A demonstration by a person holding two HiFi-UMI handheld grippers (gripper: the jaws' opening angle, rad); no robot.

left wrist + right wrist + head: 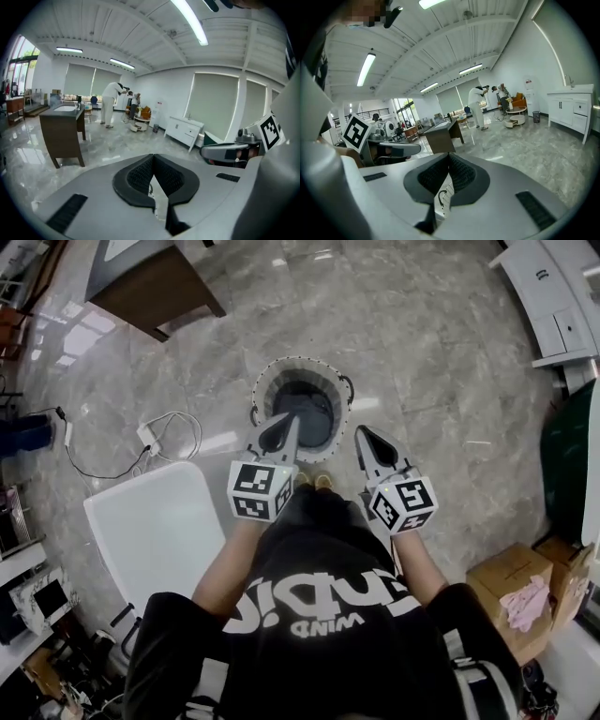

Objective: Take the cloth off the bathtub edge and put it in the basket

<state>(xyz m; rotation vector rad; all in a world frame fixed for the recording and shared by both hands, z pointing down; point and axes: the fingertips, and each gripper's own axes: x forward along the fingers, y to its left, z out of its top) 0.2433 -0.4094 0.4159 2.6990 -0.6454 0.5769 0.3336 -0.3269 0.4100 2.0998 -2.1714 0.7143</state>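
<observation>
Overhead, a polished grey marble floor (pixel 422 362) filled the head view, with a person in a black printed T-shirt (pixel 319 615) at its lower middle, holding both tools out in front. A white, round-cornered fixture (pixel 155 531) sat at the person's left. A dark wooden vanity (pixel 155 287) stood beyond it at the top left, and a white cabinet (pixel 553 296) lined the top right. Cardboard boxes (pixel 506 573) with a piece of pink fabric (pixel 525 604) on them stood at the lower right. A round basket (pixel 265 381) with a pale stitched rim and two small handles stood on the floor just ahead of the person's feet, and the dark cloth (pixel 309 409) lay inside it, down in the well. The left gripper (pixel 289 427) and the right gripper (pixel 364 434) were held side by side and apart from each other, each carrying its marker cube (pixel 258 490) close to the hand. From the head view, the left tip overlapped the basket's near rim and the right tip pointed just beside that rim. In the left gripper view the two ribbed black pads (pixel 140 174) met at their tips with nothing caught between them. The right gripper view showed its pads (pixel 433 176) likewise drawn together and empty. White cables and a charger (pixel 164 432) trailed on the floor left of the basket. Far across the hall, a person in white clothes (pixel 111 105) stood near a low table.
</observation>
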